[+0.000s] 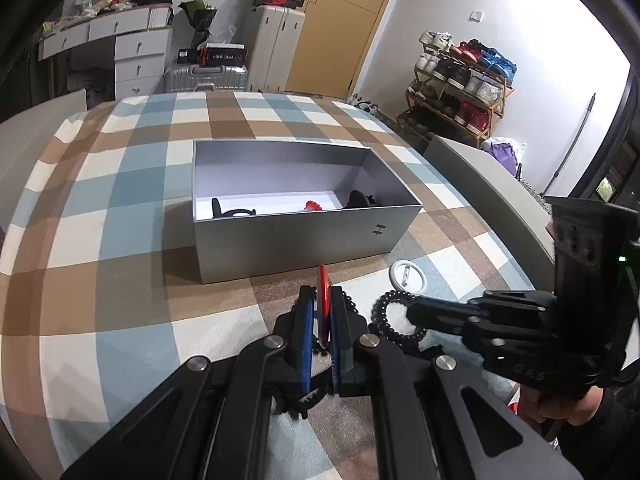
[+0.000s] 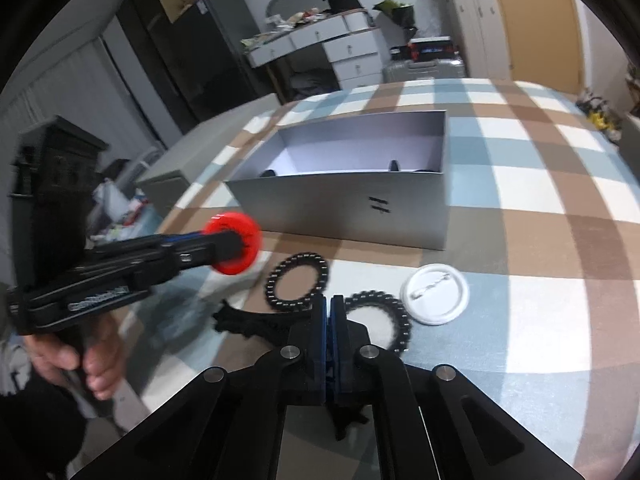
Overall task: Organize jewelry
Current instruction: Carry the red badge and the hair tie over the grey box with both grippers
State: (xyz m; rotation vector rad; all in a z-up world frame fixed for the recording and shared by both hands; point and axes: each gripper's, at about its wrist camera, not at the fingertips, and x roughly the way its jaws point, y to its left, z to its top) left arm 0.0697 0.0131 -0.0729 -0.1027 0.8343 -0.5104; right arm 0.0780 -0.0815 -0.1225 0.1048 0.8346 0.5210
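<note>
My left gripper [image 1: 322,304] is shut on a red round badge [image 1: 323,292], held edge-on above the checked cloth in front of the grey box [image 1: 304,236]. It also shows in the right wrist view [image 2: 236,249] with the red badge [image 2: 252,245]. My right gripper [image 2: 328,308] is shut with nothing seen between its pads, low over a black beaded bracelet [image 2: 394,316]. A second beaded bracelet [image 2: 297,282], a white badge [image 2: 436,294] and a black lace piece [image 2: 248,322] lie on the cloth. The box holds a red item [image 1: 313,205] and black pieces [image 1: 236,211].
The table wears a blue, brown and white checked cloth [image 1: 120,240]. Grey chair backs [image 1: 480,176] stand at its sides. Behind are drawers, suitcases [image 1: 206,76] and a shoe rack [image 1: 460,84].
</note>
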